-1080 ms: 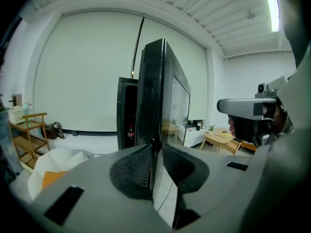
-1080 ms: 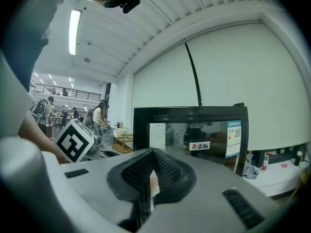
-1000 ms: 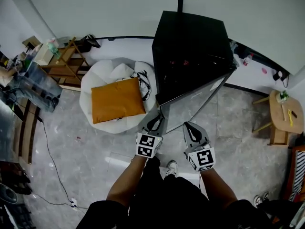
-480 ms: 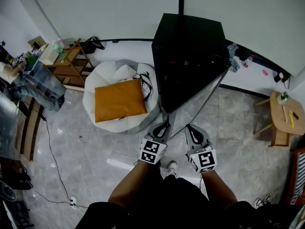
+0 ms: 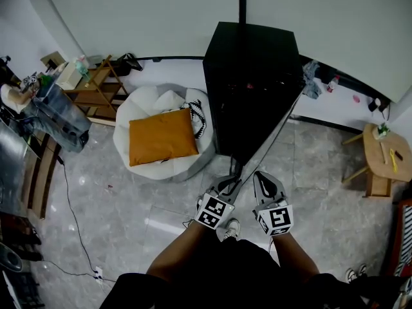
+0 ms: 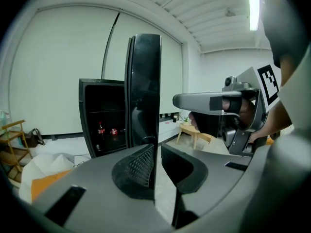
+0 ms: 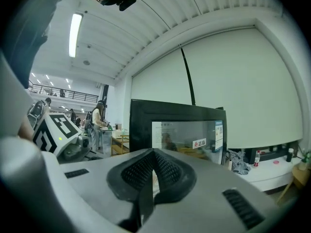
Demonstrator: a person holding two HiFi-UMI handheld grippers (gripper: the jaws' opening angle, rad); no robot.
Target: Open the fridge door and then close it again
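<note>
Left gripper (image 6: 156, 160), jaws just closing, clamps the wide-open fridge door (image 6: 145, 81) by its edge; right gripper (image 7: 153, 155) is pinched together, empty. One fridge (image 5: 252, 76), two red drinks (image 6: 101, 129) inside.

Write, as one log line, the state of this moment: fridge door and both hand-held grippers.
fridge door: open | left hand-held gripper: jaws just closing, clamped on its edge | right hand-held gripper: shut, empty

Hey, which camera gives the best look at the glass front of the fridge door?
Right gripper view: the door faces it, front and sticker plain. The left gripper view sees only its dark edge, end-on. The head view looks down on it as a thin sliver.
</note>
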